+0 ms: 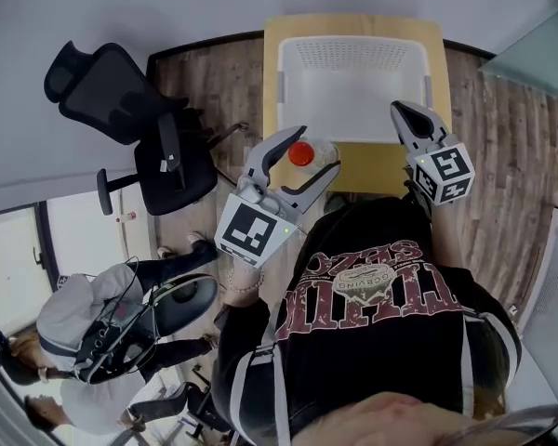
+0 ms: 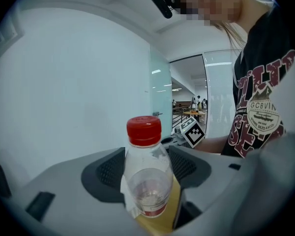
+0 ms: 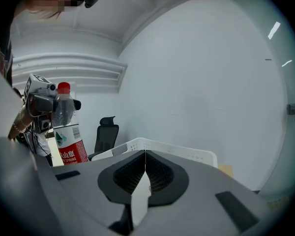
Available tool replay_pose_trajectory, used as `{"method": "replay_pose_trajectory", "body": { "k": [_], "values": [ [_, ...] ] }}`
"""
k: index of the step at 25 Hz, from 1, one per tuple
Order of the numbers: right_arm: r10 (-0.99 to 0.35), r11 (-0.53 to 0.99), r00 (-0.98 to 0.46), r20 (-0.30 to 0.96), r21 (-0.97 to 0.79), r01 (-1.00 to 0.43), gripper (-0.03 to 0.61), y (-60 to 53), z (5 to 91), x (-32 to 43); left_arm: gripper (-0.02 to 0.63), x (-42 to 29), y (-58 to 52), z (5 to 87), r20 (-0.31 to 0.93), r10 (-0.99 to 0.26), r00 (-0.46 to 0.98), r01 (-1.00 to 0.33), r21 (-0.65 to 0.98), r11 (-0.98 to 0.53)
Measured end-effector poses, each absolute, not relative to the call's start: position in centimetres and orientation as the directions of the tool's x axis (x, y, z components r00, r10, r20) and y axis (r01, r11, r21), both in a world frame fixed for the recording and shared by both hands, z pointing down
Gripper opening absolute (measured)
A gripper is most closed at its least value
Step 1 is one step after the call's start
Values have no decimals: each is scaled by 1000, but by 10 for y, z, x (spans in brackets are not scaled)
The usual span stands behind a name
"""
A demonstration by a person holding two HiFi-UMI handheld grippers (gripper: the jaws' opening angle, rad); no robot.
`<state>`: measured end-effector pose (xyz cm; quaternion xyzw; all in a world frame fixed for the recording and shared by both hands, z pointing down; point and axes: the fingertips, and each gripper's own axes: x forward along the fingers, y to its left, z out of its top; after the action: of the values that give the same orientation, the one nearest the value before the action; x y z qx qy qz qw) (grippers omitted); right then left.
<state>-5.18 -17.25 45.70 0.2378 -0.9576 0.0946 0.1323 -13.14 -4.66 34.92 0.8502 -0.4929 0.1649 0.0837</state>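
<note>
My left gripper [image 1: 318,149] and right gripper [image 1: 397,110] are grey, patterned with black-and-white squares. The bottle [image 2: 145,176] is clear, with a red cap and a red-and-white label. The basket [image 1: 288,59] is white and perforated, the table [image 1: 272,35] pale wood.

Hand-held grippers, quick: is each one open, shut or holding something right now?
Left hand-held gripper: shut on the bottle.
Right hand-held gripper: shut, holding nothing.
</note>
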Motion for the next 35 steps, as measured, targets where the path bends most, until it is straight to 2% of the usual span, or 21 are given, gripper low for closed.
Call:
{"method": "replay_pose_trajectory", "body": {
  "k": [22,35],
  "values": [
    [-410,879,-854,321,-111,-464,18,-172,463,-57,324,-132,-42,447,476,-787,394,-896,7,-444],
    [-401,882,-851,341,-110,-459,18,-176,470,-60,324,-140,-46,485,495,-796,347,-920,15,-392]
  ]
}}
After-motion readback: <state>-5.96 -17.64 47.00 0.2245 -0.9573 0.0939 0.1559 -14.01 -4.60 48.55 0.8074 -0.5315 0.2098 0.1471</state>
